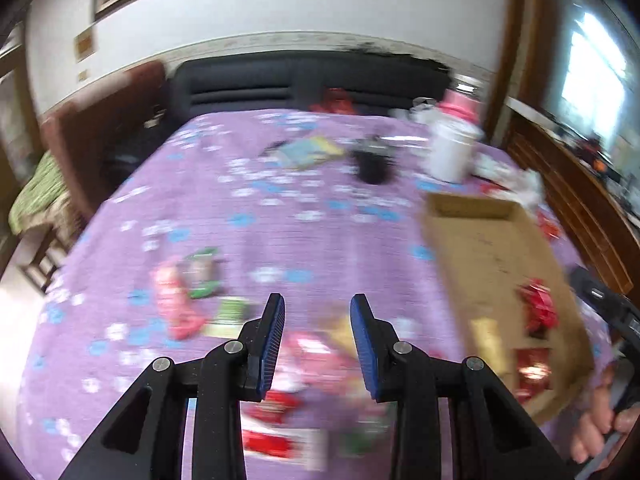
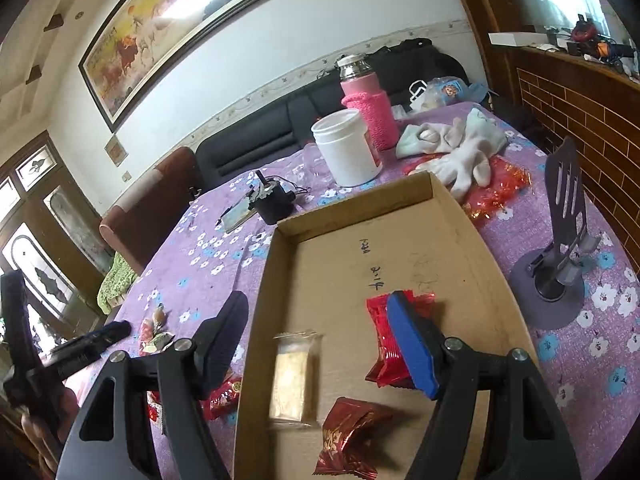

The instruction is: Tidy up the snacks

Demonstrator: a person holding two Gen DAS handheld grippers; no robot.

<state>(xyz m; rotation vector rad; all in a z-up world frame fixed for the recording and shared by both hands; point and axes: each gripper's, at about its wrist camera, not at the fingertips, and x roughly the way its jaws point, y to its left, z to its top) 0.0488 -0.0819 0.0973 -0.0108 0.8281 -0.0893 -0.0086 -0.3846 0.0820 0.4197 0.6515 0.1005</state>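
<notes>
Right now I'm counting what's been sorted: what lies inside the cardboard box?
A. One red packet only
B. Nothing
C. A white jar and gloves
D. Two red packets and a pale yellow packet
D: the right wrist view shows the cardboard box holding two red packets and a pale yellow packet.

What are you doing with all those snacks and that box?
A person is sorting snacks into a cardboard box on a purple flowered tablecloth. Three are in the box already: a pale yellow packet and two red packets. The right hand-held gripper hangs over the box with its jaws apart, holding nothing. The left hand-held gripper is over loose snacks on the cloth; that view is blurred, and nothing seems gripped.
</notes>
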